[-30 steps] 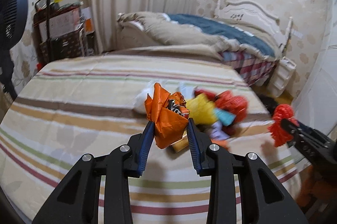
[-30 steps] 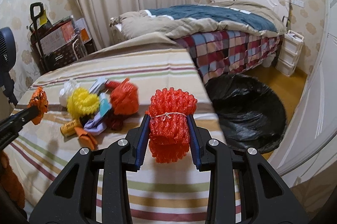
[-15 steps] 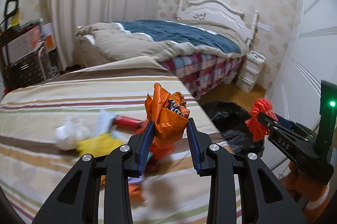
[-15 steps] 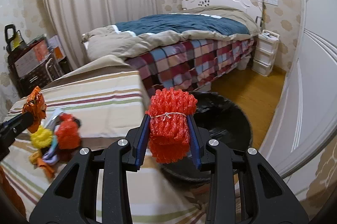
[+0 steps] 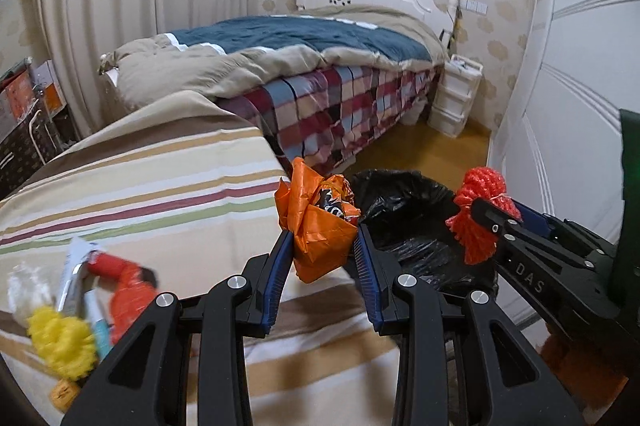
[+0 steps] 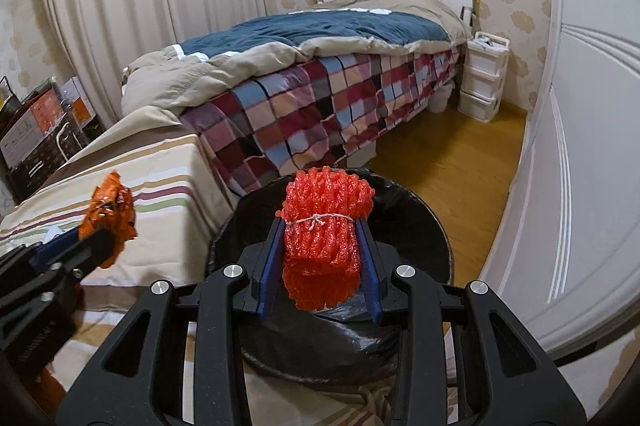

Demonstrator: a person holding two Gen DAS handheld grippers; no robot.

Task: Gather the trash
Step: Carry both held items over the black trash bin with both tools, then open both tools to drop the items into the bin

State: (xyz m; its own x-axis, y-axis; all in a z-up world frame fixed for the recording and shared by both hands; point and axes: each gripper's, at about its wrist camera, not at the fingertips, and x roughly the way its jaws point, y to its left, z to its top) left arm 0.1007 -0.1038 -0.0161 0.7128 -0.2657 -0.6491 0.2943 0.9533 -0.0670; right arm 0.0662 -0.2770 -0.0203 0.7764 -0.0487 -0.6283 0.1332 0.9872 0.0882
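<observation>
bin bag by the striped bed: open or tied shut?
Open. The black bin bag is spread over a round rim with its dark inside showing, behind the red foam net in the right hand-held gripper.

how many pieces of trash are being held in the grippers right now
2: an orange wrapper clamped in the left gripper beside the black trash bag, and a red foam net bundle clamped in the right gripper over the bag.
</observation>
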